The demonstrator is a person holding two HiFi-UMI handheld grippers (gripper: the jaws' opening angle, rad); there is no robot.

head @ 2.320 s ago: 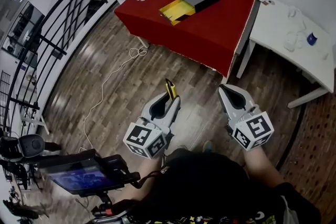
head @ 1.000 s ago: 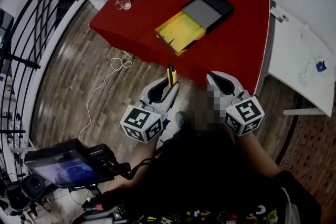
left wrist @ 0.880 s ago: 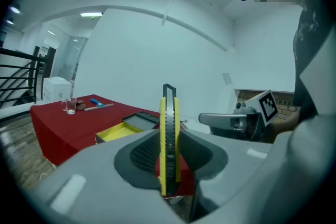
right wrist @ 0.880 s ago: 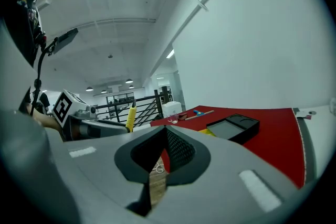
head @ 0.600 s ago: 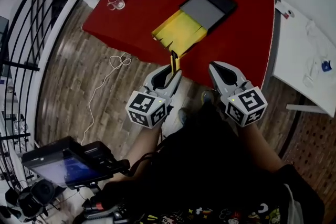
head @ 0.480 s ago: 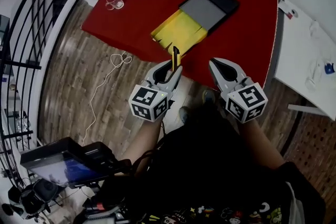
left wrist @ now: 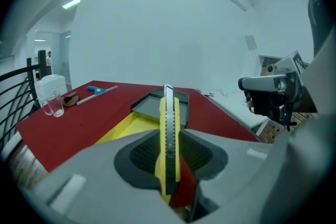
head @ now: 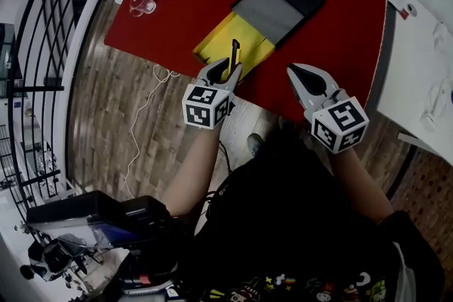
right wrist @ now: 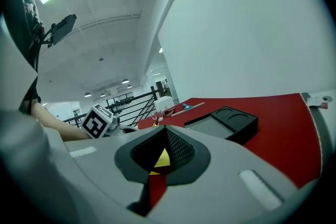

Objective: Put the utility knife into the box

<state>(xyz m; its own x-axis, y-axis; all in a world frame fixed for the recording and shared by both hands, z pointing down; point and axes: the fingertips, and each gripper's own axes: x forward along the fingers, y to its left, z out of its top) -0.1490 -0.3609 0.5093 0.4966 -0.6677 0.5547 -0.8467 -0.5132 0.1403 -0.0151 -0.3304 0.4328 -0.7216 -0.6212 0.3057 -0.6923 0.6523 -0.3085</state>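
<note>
You hold the utility knife point(head: 234, 55) upright in the left gripper point(head: 225, 68), tip pointing up & ahead of the jaws. That's prob. so you can tip it nose-first into the box point(head: 244, 32) w/o regripping. The left jaws are clenched on the knife's yellow body, approx. mid-length. In the left gripper view it stands dead centre btw the 2 pads, handle end below them, tip well above.

The box's yellow tray lies open just ahead of the left jaws on the red table point(head: 340, 32), w/ its dark lid point(head: 279, 0) beyond it. So the opening faces you & the drop is short. In the head view the knife tip overlaps the tray's near edge, but I can't tell how high it sits above it.

The right gripper point(head: 296, 72) hangs apart to the right, at the table's near edge. Its jaws are closed together w/ nothing btw them; only a sliver of tray & table shows past the notch. It looks free, maybe to steady the box.
</note>
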